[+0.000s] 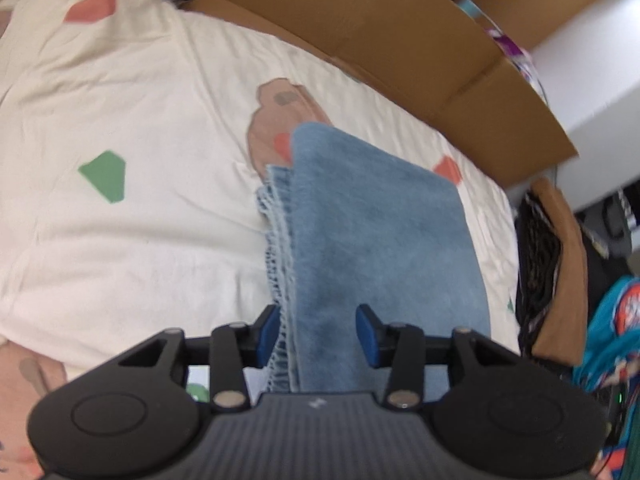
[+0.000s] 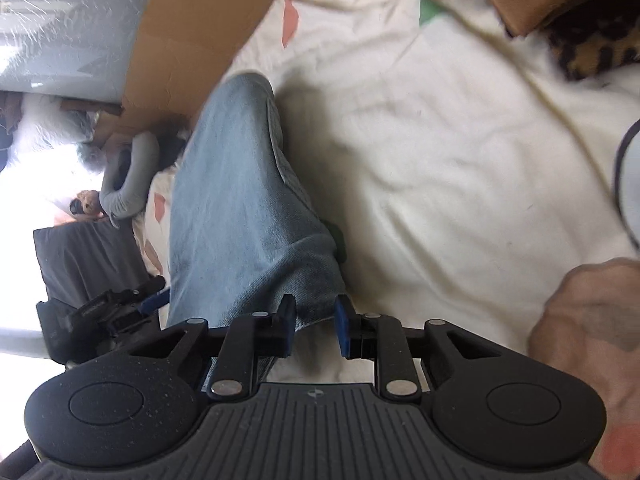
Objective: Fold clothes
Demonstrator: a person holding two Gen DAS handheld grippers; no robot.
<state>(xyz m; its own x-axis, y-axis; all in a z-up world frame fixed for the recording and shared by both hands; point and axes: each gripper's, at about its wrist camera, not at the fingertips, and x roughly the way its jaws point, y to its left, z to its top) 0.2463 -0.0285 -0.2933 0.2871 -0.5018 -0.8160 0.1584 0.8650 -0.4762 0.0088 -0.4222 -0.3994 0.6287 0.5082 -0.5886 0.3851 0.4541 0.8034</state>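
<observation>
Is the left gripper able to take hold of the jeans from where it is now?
Probably yes. The jeans already lie between the open jaws of the left gripper, with a gap on the right side, and nothing stands in the way; closing should be enough to grip them.

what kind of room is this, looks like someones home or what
Most likely a bedroom in a home, mid-laundry. Blue jeans lie on a cream bedspread printed with coloured shapes. Cardboard boxes stand along its far edge, and a leopard-print garment lies at one corner.
</observation>
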